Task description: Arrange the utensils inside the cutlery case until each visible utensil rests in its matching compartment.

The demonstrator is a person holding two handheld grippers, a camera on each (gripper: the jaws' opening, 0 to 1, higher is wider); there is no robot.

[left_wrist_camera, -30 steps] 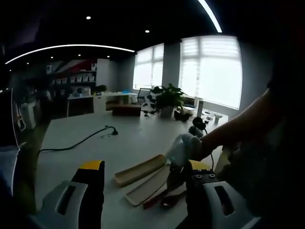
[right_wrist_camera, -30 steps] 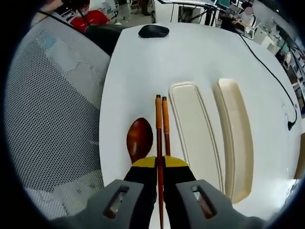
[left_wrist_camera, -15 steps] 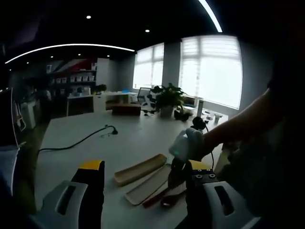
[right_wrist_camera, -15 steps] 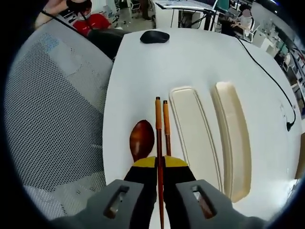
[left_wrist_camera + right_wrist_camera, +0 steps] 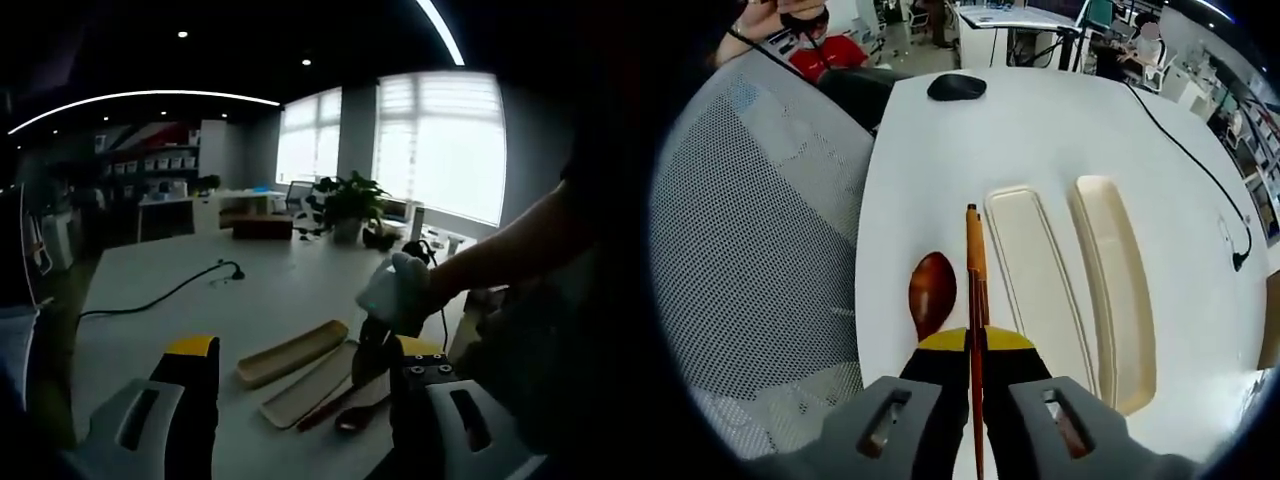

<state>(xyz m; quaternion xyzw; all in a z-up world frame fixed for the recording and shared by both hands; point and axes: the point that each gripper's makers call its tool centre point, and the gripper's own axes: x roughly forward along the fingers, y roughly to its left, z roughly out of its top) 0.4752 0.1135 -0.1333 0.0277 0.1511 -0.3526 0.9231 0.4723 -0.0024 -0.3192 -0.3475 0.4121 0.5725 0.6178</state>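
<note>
Right gripper view: right gripper [image 5: 975,345] clamps chopsticks [image 5: 973,260] (probably two); left gripper [image 5: 300,360] gapes wide.

The left gripper [image 5: 305,375] has two pale grey moulded jaw housings, each cut with a dark oblong slot, that carry black fingers [image 5: 193,392] capped in yellow. The right gripper [image 5: 974,340] is built alike, grey slotted housings running forward into black fingers [image 5: 940,372] with yellow tips. Beyond the left gripper's own jaws, the hand on the other tool wears a light, whitish glove [image 5: 398,290].
</note>
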